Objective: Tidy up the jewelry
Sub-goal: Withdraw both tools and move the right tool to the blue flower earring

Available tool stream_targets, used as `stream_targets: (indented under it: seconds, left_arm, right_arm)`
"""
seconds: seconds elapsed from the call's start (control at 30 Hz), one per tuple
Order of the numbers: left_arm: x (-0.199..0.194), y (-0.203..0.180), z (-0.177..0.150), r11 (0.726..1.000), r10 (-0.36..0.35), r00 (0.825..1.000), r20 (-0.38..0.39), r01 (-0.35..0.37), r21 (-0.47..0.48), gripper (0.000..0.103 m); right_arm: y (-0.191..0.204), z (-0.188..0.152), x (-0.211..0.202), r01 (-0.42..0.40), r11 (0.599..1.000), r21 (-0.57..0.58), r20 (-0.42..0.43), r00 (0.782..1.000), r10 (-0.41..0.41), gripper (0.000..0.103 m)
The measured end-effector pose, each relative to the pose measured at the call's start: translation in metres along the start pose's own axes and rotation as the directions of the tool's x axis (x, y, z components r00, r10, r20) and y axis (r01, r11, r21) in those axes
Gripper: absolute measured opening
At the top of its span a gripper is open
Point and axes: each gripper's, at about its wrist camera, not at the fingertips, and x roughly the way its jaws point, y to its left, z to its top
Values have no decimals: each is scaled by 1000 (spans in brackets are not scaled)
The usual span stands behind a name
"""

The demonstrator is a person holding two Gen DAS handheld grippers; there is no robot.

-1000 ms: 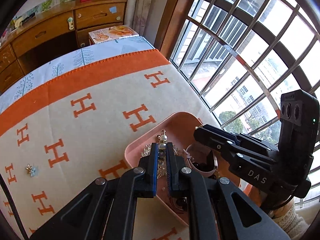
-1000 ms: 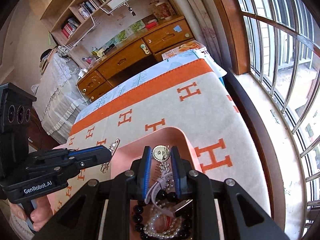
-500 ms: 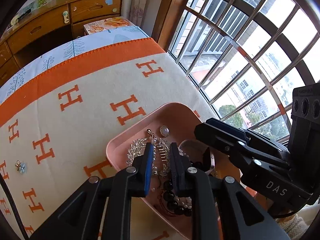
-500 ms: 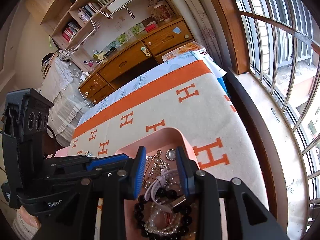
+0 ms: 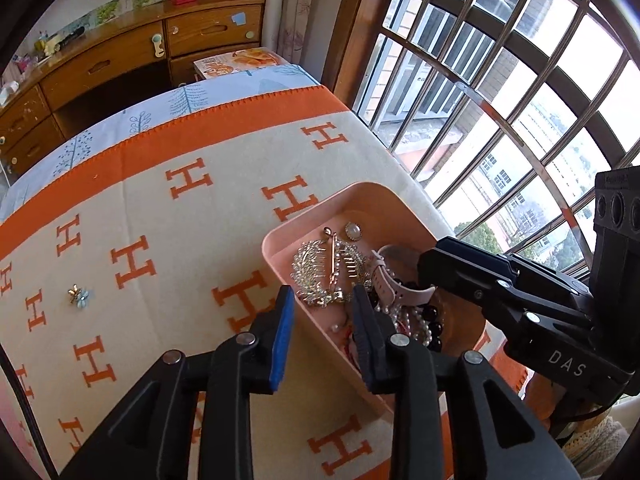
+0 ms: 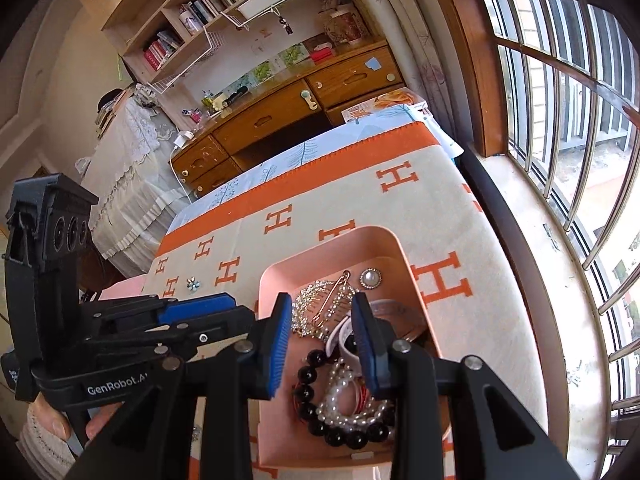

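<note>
A pink tray (image 5: 360, 192) on the H-patterned blanket holds a silver comb (image 5: 316, 268), a gold pin (image 5: 333, 256) lying across it, a pearl brooch (image 5: 353, 232), a pink watch strap (image 5: 384, 276) and black and pearl bead bracelets (image 5: 432, 320). My left gripper (image 5: 322, 308) hovers over the tray's near left rim. Its jaws are opening, with nothing between the pads. My right gripper (image 6: 320, 312) hangs open above the tray (image 6: 332, 236), over the strap (image 6: 340, 332) and the beads (image 6: 316, 400), gripping nothing. A small blue flower earring (image 5: 80, 295) lies alone on the blanket.
The barred window (image 5: 500, 100) and its sill (image 6: 532, 240) run close along the tray's right side. A wooden desk with drawers (image 5: 120, 60) stands beyond the bed's far end. A hand (image 6: 44, 428) holds the left gripper's body (image 6: 192, 308). The right gripper's body (image 5: 520, 300) crosses the tray's right.
The left jaws, shut on the gold pin, have opened and left it in the tray. The right jaws have let go of the pale strap. Both grippers have drawn back.
</note>
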Motion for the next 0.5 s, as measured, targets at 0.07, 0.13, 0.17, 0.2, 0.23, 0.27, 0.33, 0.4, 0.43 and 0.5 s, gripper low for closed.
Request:
stream_targets:
  seconds: [0.07,0.13,0.17,0.2,0.23,0.27,0.33,0.4,0.43,0.5]
  left_arm:
    - [-13,9,-7,1000,24,1000,20,-24,-6,42]
    - [-28,18,-15,998,54,997,47,-53,-13,48]
    - [-36,23,-19,998,69,996,55,-68,-18,48]
    - [-43,29,-24,997,79,995,60,-78,-22,48]
    - [-49,34,-29,996,90,994,63,-88,-28,48]
    - [-56,40,-34,994,102,993,67,-99,-35,48]
    - [-68,51,-46,992,121,990,75,-117,-53,48]
    - [-80,62,-58,989,136,987,85,-130,-75,50]
    - [-86,67,-65,987,141,986,91,-134,-87,54]
    - [-96,76,-79,983,156,982,109,-144,-110,59]
  right_arm:
    - [8,-4,-4,-7,1000,-23,0,1000,7,31]
    - [19,-8,-8,-11,999,-53,4,1000,12,31]
    - [24,-11,-10,-14,998,-68,4,1000,14,31]
    - [30,-13,-11,-17,996,-83,2,1000,18,31]
    - [35,-16,-13,-24,995,-98,-2,1000,24,31]
    - [41,-19,-13,-32,993,-114,-9,999,31,31]
    - [54,-27,-12,-46,988,-148,-29,999,42,31]
    - [67,-36,-8,-59,980,-189,-56,997,49,31]
    - [74,-42,-7,-63,976,-211,-68,996,49,31]
    - [88,-53,-3,-67,963,-262,-91,995,45,31]
